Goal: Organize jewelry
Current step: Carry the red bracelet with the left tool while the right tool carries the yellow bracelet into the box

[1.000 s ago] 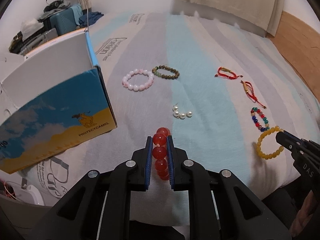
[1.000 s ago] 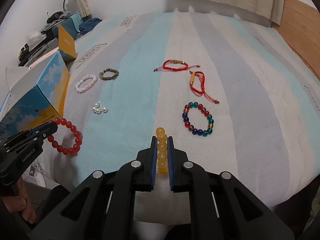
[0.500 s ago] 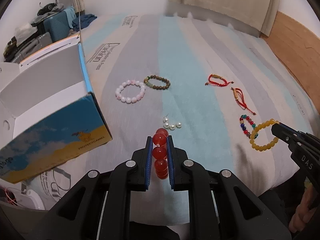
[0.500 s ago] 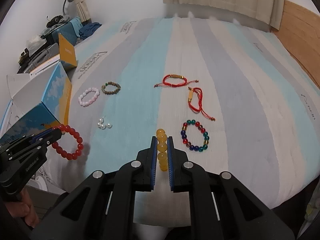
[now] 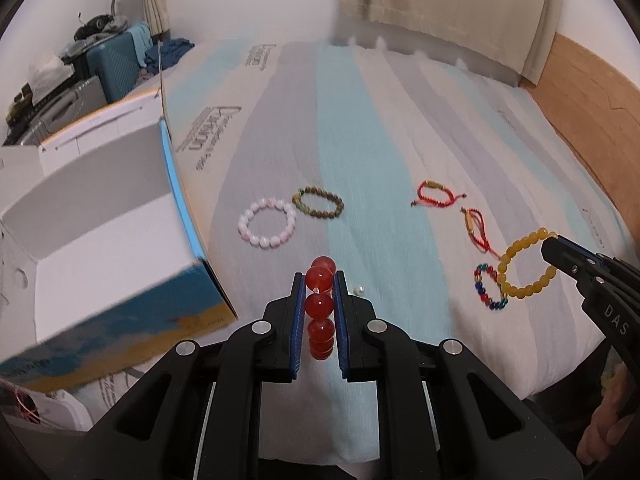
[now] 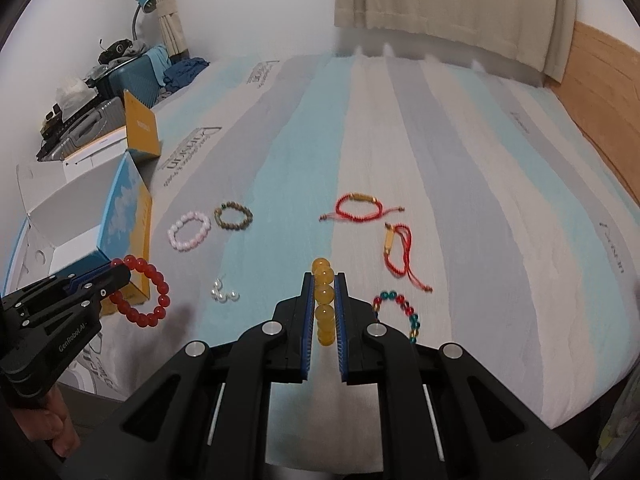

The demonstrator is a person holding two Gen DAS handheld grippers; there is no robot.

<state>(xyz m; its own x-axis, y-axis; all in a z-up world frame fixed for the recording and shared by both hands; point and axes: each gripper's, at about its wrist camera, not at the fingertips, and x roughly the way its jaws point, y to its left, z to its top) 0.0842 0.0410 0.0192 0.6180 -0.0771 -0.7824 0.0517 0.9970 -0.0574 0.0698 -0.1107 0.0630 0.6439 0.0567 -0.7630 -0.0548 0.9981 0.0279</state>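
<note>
Red bead bracelet [image 5: 319,306] and yellow bead bracelet [image 6: 323,304] hanging pinched above striped bed; pink bracelet [image 5: 267,222], brown bracelet [image 5: 318,202] lying flat.

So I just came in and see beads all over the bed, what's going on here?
A person is tidying jewelry with a handheld gripper in each hand. The left gripper is shut on a red bead bracelet, the right gripper on a yellow bead bracelet, both held above the striped bedspread. An open box sits at the left. Pink, brown, multicoloured and two red cord bracelets remain on the bed.
</note>
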